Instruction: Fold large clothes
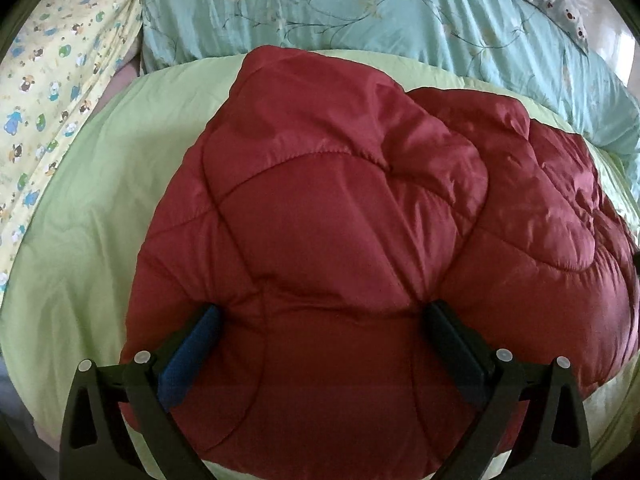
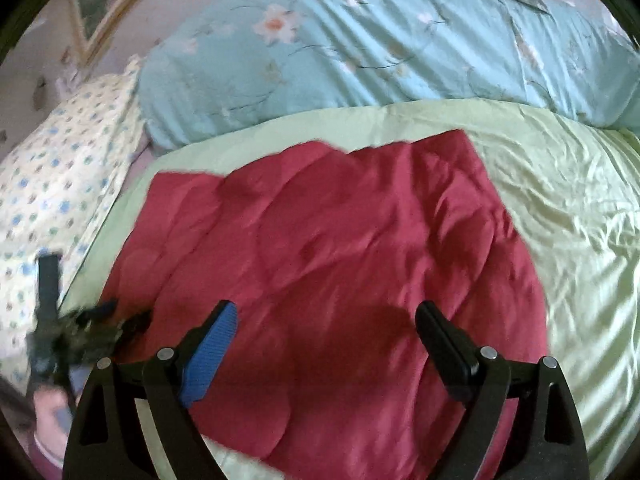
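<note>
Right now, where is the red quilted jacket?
The red quilted jacket lies on the light green sheet, in front of the turquoise floral duvet, under both open grippers.

We look down and forward from both wrists: the left sits close over the red jacket (image 1: 340,240), the right higher; both share the bed (image 2: 560,220).

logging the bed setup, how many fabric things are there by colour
red: 1, quilted jacket
light green: 1, sheet
turquoise floral: 1, comforter
yellow cartoon print: 1, pillow
grey bear print: 1, cloth
total: 5
</note>
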`<state>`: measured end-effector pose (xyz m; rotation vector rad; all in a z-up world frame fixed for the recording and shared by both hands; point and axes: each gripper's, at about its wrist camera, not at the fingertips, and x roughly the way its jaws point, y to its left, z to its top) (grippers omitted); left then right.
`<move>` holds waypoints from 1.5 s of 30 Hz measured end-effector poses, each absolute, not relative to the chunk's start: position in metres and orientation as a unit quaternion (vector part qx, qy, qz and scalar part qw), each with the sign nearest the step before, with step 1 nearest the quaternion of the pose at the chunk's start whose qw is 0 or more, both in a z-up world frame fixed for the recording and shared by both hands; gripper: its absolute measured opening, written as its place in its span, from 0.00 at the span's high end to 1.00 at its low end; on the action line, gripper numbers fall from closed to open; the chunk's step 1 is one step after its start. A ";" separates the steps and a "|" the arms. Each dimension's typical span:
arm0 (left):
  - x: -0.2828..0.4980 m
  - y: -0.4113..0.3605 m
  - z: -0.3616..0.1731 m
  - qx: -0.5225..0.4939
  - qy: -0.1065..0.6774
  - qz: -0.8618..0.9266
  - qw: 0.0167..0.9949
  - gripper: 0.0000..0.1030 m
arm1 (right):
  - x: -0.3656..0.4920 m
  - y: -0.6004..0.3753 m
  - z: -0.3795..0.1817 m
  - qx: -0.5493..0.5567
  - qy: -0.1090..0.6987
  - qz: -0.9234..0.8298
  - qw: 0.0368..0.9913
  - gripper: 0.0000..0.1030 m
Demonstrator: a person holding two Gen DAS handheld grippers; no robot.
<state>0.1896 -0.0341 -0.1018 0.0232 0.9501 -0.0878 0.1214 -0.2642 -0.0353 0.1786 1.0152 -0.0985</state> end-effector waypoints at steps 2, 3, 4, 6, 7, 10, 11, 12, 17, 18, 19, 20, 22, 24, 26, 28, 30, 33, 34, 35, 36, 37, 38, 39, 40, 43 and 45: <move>0.189 -0.033 -0.101 0.011 0.457 -0.047 0.888 0.00 | 0.117 -0.255 -0.047 0.061 0.511 -0.057 0.855 0.11; 0.188 -0.032 -0.101 0.009 0.457 -0.050 0.888 0.00 | 0.116 -0.250 -0.060 0.034 0.530 -0.074 0.844 0.11; 0.189 -0.031 -0.101 0.010 0.457 -0.052 0.888 0.00 | 0.116 -0.248 -0.066 0.020 0.534 -0.078 0.842 0.10; 0.187 -0.029 -0.100 0.011 0.457 -0.053 0.888 0.00 | 0.116 -0.245 -0.078 -0.001 0.541 -0.085 0.837 0.09; 0.185 -0.029 -0.099 0.011 0.457 -0.054 0.888 0.00 | 0.118 -0.246 -0.081 0.000 0.543 -0.085 0.835 0.08; 0.176 -0.028 -0.091 0.014 0.455 -0.060 0.888 0.00 | 0.118 -0.249 -0.085 0.004 0.544 -0.085 0.835 0.07; 0.172 -0.028 -0.088 0.017 0.453 -0.063 0.889 0.01 | 0.117 -0.249 -0.085 0.005 0.543 -0.084 0.835 0.07; 0.168 -0.028 -0.086 0.019 0.453 -0.064 0.889 0.01 | 0.117 -0.249 -0.085 0.006 0.542 -0.084 0.836 0.07; 0.148 -0.035 -0.075 0.026 0.448 -0.076 0.890 0.01 | 0.115 -0.250 -0.086 0.006 0.541 -0.084 0.837 0.07; 0.144 -0.038 -0.074 0.029 0.449 -0.077 0.890 0.01 | 0.114 -0.249 -0.086 0.006 0.540 -0.083 0.837 0.07; 0.141 -0.041 -0.073 0.031 0.450 -0.077 0.889 0.01 | 0.113 -0.249 -0.084 0.008 0.539 -0.082 0.838 0.07; 0.137 -0.042 -0.073 0.032 0.451 -0.079 0.889 0.01 | 0.112 -0.249 -0.083 0.013 0.538 -0.081 0.839 0.07; 0.132 -0.045 -0.070 0.033 0.450 -0.083 0.888 0.01 | 0.110 -0.249 -0.076 0.025 0.535 -0.082 0.841 0.07; 0.128 -0.049 -0.067 0.033 0.451 -0.087 0.888 0.01 | 0.108 -0.251 -0.068 0.034 0.528 -0.084 0.844 0.07; 0.128 -0.050 -0.065 0.028 0.453 -0.094 0.886 0.01 | 0.105 -0.249 -0.058 0.046 0.519 -0.079 0.850 0.08; 0.127 -0.053 -0.063 0.029 0.453 -0.097 0.886 0.01 | 0.103 -0.247 -0.049 0.052 0.510 -0.069 0.856 0.08; 0.127 -0.051 -0.059 0.031 0.448 -0.097 0.888 0.01 | 0.102 -0.243 -0.041 0.051 0.505 -0.062 0.860 0.08; 0.129 -0.044 -0.056 0.022 0.446 -0.092 0.890 0.01 | 0.105 -0.239 -0.033 0.061 0.503 -0.050 0.861 0.07; 0.131 -0.040 -0.057 0.018 0.449 -0.089 0.889 0.01 | 0.107 -0.238 -0.033 0.066 0.505 -0.048 0.859 0.07; 0.134 -0.036 -0.059 0.015 0.452 -0.085 0.888 0.01 | 0.109 -0.238 -0.034 0.070 0.510 -0.046 0.856 0.07; 0.138 -0.030 -0.061 0.009 0.457 -0.078 0.886 0.01 | 0.111 -0.238 -0.035 0.073 0.513 -0.045 0.854 0.07; 0.141 -0.027 -0.063 0.004 0.459 -0.075 0.885 0.01 | 0.113 -0.238 -0.035 0.075 0.513 -0.046 0.854 0.07; 0.144 -0.021 -0.065 -0.006 0.462 -0.074 0.884 0.01 | 0.115 -0.237 -0.036 0.074 0.511 -0.047 0.855 0.07; 0.147 -0.018 -0.066 -0.011 0.463 -0.075 0.883 0.01 | 0.117 -0.237 -0.036 0.075 0.512 -0.046 0.855 0.07; 0.150 -0.016 -0.068 -0.014 0.465 -0.076 0.882 0.01 | 0.120 -0.236 -0.038 0.077 0.514 -0.042 0.853 0.07; 0.160 -0.018 -0.072 -0.009 0.466 -0.079 0.881 0.00 | 0.127 -0.227 -0.042 0.071 0.517 -0.023 0.853 0.08; 0.167 -0.020 -0.076 0.000 0.469 -0.078 0.880 0.00 | 0.134 -0.223 -0.048 0.047 0.523 -0.030 0.850 0.08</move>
